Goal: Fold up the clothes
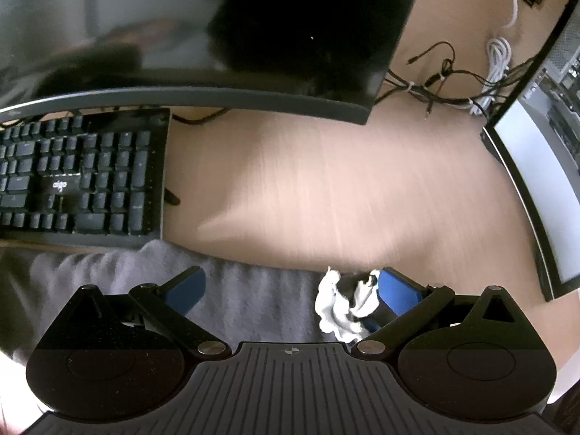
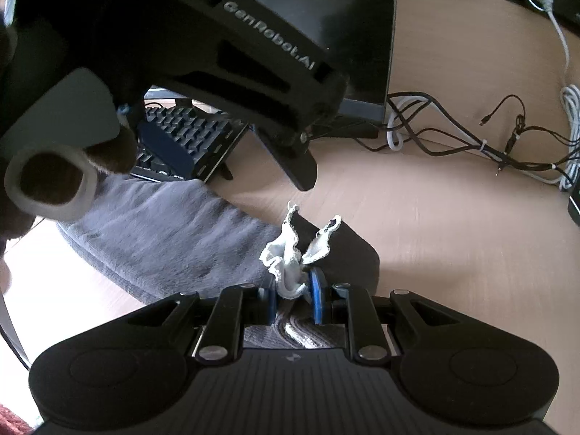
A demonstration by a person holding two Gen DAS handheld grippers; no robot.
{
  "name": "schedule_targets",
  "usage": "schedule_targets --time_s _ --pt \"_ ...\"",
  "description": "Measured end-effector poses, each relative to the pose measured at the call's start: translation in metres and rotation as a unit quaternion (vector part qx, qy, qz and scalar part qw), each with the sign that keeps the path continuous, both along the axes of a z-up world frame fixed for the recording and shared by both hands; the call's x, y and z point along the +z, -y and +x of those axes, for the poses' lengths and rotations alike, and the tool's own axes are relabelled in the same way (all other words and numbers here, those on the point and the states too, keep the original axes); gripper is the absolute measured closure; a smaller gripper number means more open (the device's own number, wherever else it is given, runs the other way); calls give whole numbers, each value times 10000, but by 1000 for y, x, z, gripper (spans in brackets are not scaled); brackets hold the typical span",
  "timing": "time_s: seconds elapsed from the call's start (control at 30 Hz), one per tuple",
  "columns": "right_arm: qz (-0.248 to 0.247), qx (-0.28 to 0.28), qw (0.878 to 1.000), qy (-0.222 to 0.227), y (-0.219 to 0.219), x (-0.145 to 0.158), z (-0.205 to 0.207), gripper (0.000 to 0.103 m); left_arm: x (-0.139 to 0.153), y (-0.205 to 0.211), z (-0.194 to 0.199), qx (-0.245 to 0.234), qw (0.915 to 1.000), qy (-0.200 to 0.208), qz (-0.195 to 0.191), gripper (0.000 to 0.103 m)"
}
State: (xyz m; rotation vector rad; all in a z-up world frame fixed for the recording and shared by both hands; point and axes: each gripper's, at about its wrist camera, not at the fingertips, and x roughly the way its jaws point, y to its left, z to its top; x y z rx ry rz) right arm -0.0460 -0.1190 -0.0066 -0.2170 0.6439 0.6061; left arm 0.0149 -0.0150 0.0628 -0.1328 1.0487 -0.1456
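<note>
Pinching a white frilled trim (image 2: 295, 253), the right tongs (image 2: 291, 295) grip the grey garment (image 2: 163, 239). The left tongs (image 1: 290, 290) hang spread above it on the table (image 1: 326, 188).

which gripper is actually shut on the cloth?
The right gripper: its fingers pinch the white trim of the grey garment. The left gripper is spread open.

Left wrist view: mounted behind the left gripper (image 1: 290, 293), it looks forward and steeply down along the fingers, close above the wooden desk (image 1: 326, 188). A keyboard (image 1: 79, 177) lies ahead-left of the fingers and a monitor (image 1: 217, 36) straight ahead.

Right wrist view: mounted behind the right gripper (image 2: 291, 293), it faces forward and down at equally close range.

Shared area: grey garment (image 2: 163, 232), keyboard, monitor, desk and cable bundle (image 2: 489, 145). The left gripper's body fills the upper left of the right view.
</note>
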Motion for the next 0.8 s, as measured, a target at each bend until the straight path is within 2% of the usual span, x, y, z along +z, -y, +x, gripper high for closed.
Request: schedule_targets --time_s 0.13,0.3,0.43,0.53,0.73,0.8 --pt "-94 -39 9999 132 -1 -2 -3 85 3 7 -4 -233 9996 125 67 0" --pt "-152 -19 9997 172 -4 0 -16 84 -9 17 -4 -387 9992 -5 131 0" --pt "-163 33 9997 158 -6 1 -17 82 -22 25 -2 -495 9980 -61 378 0" --pt "-138 40 9998 111 -4 3 -17 82 -29 31 2 -591 9957 13 720 0" --pt "289 -23 9992 -260 14 10 -9 82 -44 34 9 -674 9930 -123 961 0" --pt "459 -32 9982 -382 22 13 -7 79 -48 34 11 -670 9927 -177 990 0"
